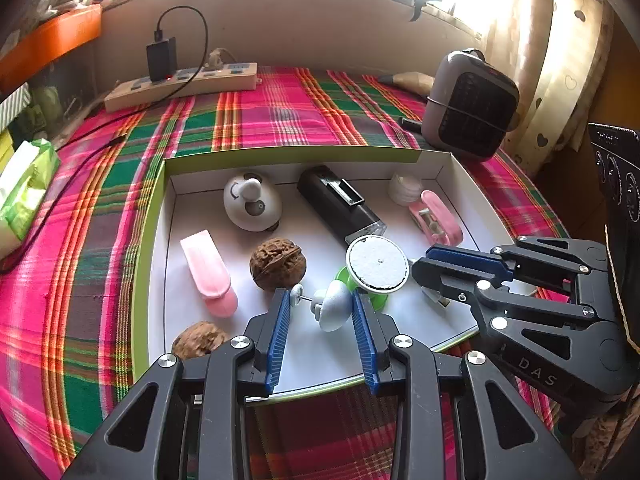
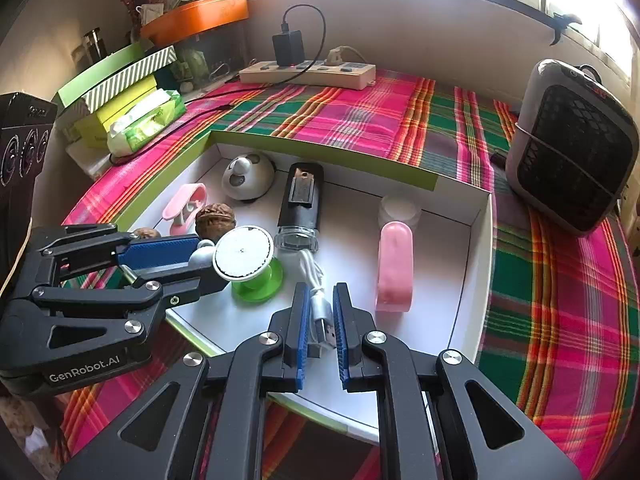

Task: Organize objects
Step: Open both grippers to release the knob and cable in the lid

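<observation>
A white box with green rim (image 1: 280, 154) (image 2: 320, 148) lies on the plaid cloth. In it are a white dome toy (image 1: 251, 207), a black rectangular device (image 1: 340, 204), two pink clips (image 1: 210, 272) (image 1: 436, 218), two walnuts (image 1: 278, 264) (image 1: 198, 340), a white shell-like piece (image 1: 404, 188) and a green-based disc stand (image 1: 378, 264) (image 2: 244, 258). My left gripper (image 1: 324, 304) is open around a small white hook-like piece (image 1: 334, 310), its right pad touching it. My right gripper (image 2: 320, 312) is shut on a silver USB cable (image 2: 320, 304) at the box's near edge.
A power strip with a black charger (image 1: 180, 80) lies at the back. A grey fan heater (image 1: 470, 104) stands at the right. A green tissue pack (image 1: 24, 192) and stacked boxes (image 2: 116, 80) are at the left. A black speaker (image 2: 24, 136) stands near the left gripper.
</observation>
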`<action>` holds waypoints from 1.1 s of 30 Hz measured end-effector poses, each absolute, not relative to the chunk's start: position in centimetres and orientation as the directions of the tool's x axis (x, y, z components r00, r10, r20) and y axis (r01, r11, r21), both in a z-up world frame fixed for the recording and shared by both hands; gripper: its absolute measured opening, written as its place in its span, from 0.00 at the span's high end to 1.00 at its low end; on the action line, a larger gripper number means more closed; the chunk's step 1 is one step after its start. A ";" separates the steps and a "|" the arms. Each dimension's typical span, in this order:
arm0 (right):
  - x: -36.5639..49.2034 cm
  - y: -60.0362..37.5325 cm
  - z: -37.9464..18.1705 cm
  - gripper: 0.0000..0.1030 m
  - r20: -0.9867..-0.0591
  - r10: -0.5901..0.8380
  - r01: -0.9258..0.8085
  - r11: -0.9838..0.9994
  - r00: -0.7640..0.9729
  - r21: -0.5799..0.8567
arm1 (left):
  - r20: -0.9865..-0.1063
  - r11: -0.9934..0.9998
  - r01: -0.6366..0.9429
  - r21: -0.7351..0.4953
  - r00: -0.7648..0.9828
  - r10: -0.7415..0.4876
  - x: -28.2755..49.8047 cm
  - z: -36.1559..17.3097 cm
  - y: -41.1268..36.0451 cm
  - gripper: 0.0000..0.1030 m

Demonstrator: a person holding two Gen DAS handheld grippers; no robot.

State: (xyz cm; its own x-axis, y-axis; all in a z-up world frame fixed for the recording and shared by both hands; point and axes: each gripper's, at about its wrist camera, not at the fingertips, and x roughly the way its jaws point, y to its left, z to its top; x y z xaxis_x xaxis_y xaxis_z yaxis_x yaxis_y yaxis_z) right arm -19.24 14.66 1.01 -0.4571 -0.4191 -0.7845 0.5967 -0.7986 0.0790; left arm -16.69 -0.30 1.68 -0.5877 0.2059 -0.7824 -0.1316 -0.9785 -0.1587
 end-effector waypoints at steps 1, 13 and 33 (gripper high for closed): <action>-19.2 14.6 1.0 0.88 -0.784 -0.419 0.597 -0.798 -0.457 0.079 | -0.783 -0.979 -0.131 -0.158 -0.588 0.205 -16.7 1.7 -0.3 0.71; -18.7 14.6 1.3 0.76 -0.778 -0.420 0.593 -0.802 -0.468 0.076 | -0.783 -0.981 -0.124 -0.152 -0.590 0.196 -16.5 1.8 -0.5 0.70; -16.1 15.0 3.1 0.64 -0.739 -0.404 0.558 -0.829 -0.539 0.047 | -0.764 -0.986 -0.099 -0.134 -0.624 0.167 -14.4 3.2 -0.6 0.67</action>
